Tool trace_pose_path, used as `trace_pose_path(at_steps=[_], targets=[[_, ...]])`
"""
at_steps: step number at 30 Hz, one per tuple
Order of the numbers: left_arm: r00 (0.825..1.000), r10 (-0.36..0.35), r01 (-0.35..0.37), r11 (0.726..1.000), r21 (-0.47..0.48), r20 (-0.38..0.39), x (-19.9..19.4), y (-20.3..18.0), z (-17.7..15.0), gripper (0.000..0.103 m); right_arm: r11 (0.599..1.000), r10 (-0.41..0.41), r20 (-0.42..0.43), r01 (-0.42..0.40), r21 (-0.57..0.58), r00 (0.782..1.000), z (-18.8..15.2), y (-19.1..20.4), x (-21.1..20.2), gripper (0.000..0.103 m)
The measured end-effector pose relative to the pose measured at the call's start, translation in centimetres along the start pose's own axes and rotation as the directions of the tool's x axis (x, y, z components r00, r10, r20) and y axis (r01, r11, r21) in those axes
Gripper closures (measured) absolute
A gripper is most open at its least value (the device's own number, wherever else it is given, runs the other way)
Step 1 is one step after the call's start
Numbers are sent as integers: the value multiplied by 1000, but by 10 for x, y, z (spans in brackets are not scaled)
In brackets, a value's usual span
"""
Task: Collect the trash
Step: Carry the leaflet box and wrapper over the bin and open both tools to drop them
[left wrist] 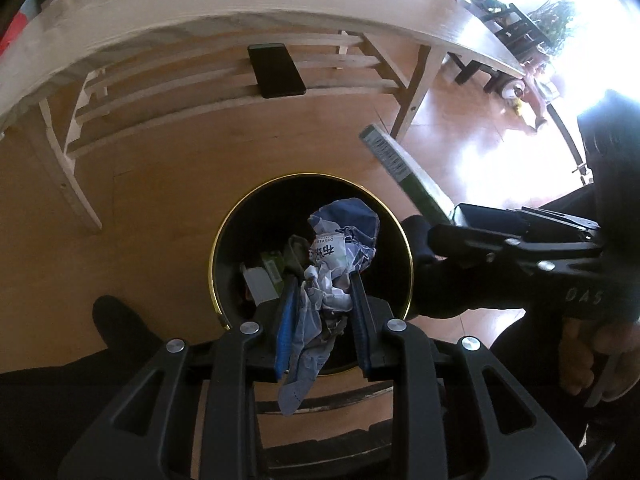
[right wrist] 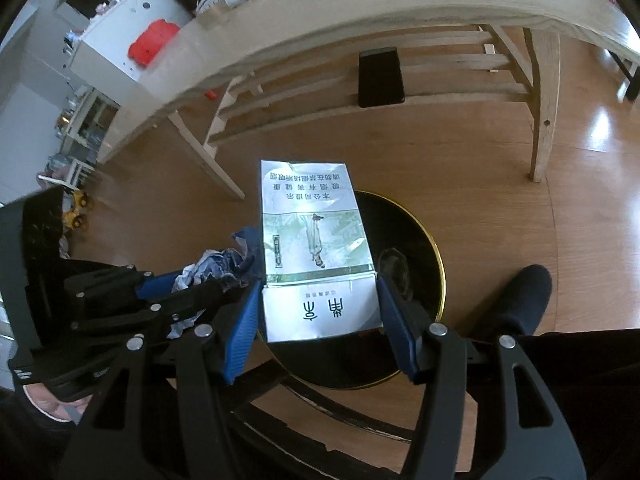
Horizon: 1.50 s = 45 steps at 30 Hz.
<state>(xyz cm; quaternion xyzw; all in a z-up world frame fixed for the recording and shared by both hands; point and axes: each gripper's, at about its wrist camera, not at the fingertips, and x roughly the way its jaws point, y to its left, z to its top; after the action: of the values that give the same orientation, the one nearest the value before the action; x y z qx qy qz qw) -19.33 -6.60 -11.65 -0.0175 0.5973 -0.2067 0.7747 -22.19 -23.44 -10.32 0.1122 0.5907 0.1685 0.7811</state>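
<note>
A crumpled blue-and-white wrapper [left wrist: 336, 264] is pinched in my left gripper [left wrist: 322, 280], which hangs right over the round black bin [left wrist: 224, 240] with a gold rim. The bin holds some green and white packaging [left wrist: 266, 276]. My right gripper [right wrist: 318, 284] is shut on a flat silver-and-green carton [right wrist: 312, 216] printed with Chinese characters, held above the left part of the bin [right wrist: 420, 240]. In the left wrist view the carton [left wrist: 404, 168] sticks out edge-on from the right gripper [left wrist: 444, 220] over the bin's right rim. The left gripper [right wrist: 216, 276] with the wrapper [right wrist: 216, 264] shows at the left of the right wrist view.
A pale wooden table [left wrist: 240, 4] stands beyond the bin, with a black phone [left wrist: 276, 70] lying on its slatted lower shelf. A person's dark shoes [left wrist: 120, 324] [right wrist: 528, 292] flank the bin on the wooden floor. A dark chair frame [right wrist: 320, 408] lies beneath the grippers.
</note>
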Motion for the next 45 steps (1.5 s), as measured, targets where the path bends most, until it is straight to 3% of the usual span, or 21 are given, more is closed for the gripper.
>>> trace_pose_path(at_steps=[31,32,36,38,45], targets=[[1000,12,-12,1000,0,-1,1,-1,1,78,1000,-23,-11,23,-17,1000,2,5,5,44],[1000,14,-14,1000,1,-2,1,-1,2,76,1000,-25,-10,25,-15,1000,2,4,5,44],[1000,27,-27,1000,-6,7,1,1,2,47,1000,-19,0,19,5,1000,3,2,3,41],[999,38,-38,999,-4,18,0,1,3,39,1000,-18,1,18,6,1000,3,2,2,40],[999,43,-43,999,-4,26,-2,0,3,26,1000,-17,7,17,10,1000,5,0,1,35]])
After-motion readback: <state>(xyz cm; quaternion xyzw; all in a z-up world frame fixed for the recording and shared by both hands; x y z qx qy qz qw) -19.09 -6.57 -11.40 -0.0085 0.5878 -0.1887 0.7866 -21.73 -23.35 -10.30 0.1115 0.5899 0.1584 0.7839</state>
